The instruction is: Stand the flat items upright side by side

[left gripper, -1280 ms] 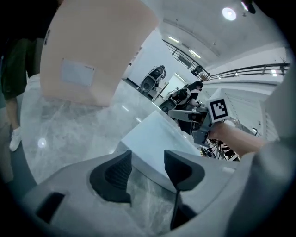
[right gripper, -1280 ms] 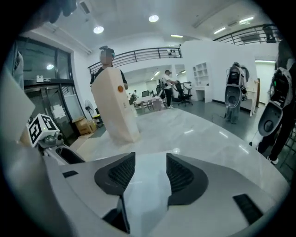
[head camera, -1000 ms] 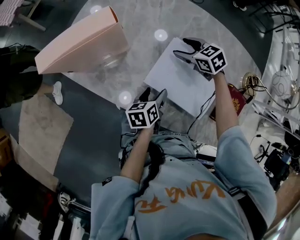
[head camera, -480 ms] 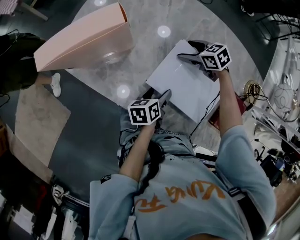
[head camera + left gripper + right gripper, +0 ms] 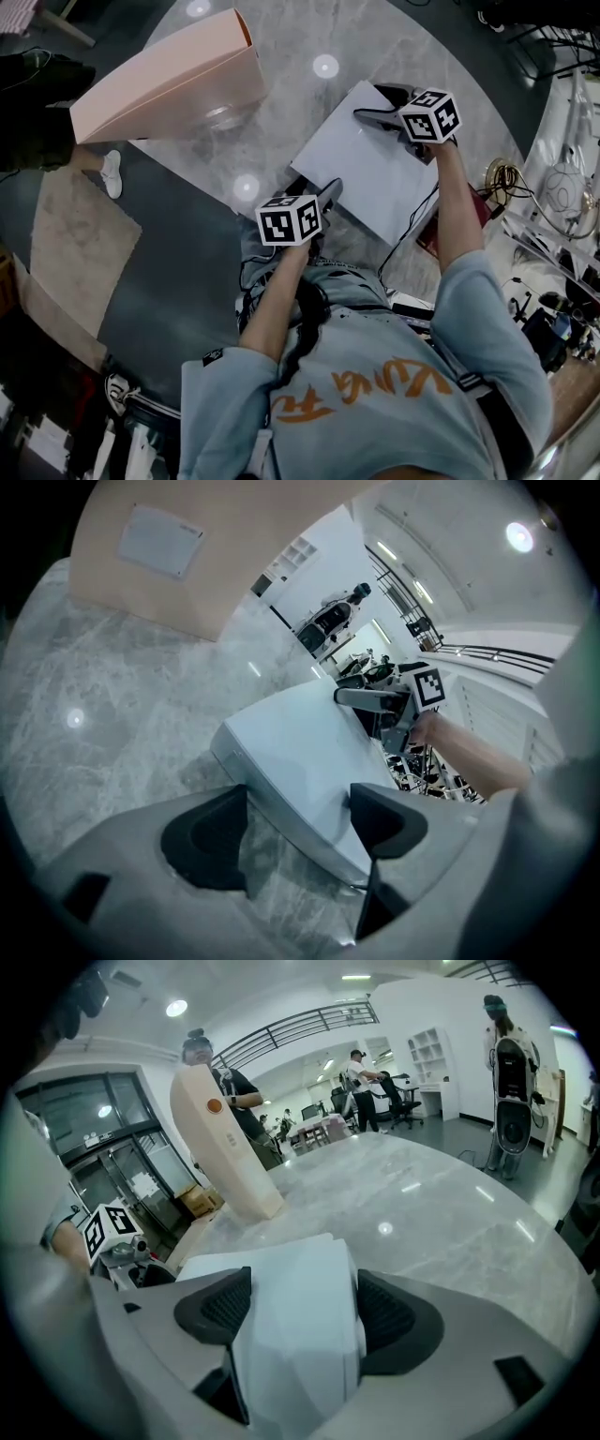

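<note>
A flat white box (image 5: 366,173) lies on the round marble table (image 5: 375,47). A peach flat box (image 5: 169,80) stands upright on its edge at the table's far left. My left gripper (image 5: 321,193) is at the white box's near corner, open; the box's edge (image 5: 300,752) runs between the jaws, with bare marble showing beside the left pad. My right gripper (image 5: 370,103) is at the far corner, its jaws closing with the white box (image 5: 291,1335) filling the gap from pad to pad. The peach box (image 5: 225,1147) stands beyond it.
A red flat item (image 5: 436,239) lies at the table's near right edge under my right arm. Cables (image 5: 506,173) and gear crowd the right side. A person in dark clothes (image 5: 37,103) stands on the floor at the left. The table edge curves close below my left gripper.
Both grippers have shifted slightly along the white box, the left one settling onto its near corner. The white box and the peach box have not moved.
</note>
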A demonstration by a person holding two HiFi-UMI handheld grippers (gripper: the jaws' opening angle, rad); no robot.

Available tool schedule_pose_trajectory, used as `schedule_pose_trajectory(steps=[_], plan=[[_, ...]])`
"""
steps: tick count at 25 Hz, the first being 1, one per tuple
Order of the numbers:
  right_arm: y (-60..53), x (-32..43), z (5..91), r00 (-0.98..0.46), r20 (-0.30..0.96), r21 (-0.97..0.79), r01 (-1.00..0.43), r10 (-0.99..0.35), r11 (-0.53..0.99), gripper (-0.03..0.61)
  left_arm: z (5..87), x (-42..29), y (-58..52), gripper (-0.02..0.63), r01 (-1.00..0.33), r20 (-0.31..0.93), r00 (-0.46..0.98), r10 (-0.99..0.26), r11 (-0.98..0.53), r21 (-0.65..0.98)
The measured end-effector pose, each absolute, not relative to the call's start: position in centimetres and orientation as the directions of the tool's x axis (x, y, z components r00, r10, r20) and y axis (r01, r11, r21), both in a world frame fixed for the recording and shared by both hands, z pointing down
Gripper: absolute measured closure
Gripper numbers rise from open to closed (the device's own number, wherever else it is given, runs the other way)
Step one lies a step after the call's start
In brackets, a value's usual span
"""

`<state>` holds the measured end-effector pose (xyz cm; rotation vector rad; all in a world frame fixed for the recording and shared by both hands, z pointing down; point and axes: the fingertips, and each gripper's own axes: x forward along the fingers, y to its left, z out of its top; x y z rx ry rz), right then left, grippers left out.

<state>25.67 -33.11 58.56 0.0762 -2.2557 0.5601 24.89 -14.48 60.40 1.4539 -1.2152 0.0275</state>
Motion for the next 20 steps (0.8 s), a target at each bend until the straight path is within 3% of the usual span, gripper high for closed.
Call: schedule_pose_trajectory(steps=[20], plan=[[-31.7, 25.1, 47.6, -0.859, 0.496, -0.295, -0.306, -0.129, 0.905, 0.238, 51.7, 19.5, -14.6, 0.276, -0.835, 0.567, 0.285, -0.773, 0.091, 0.542]])
